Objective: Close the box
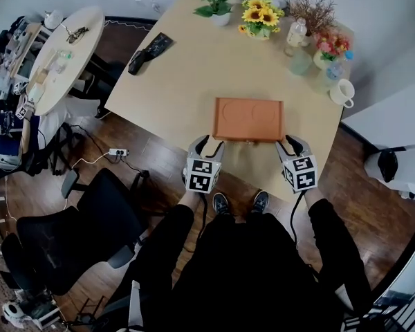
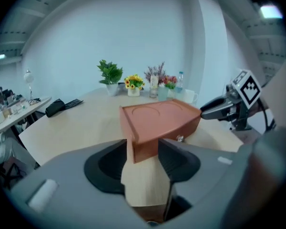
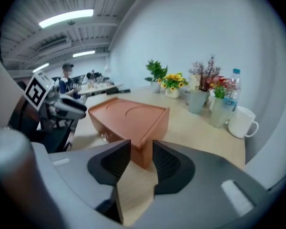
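Wooden box [image 1: 249,119], lid down, at 12 o'clock from me on the table [image 1: 187,68]. My left gripper [image 1: 209,142] and right gripper [image 1: 294,142] are unclenched with jaws closing, a near box corner at each gap. A pot [image 1: 260,33] at the box's 12 o'clock holds sunflowers [image 1: 261,14].

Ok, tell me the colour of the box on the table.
Reddish-brown box, clearest in the head view.
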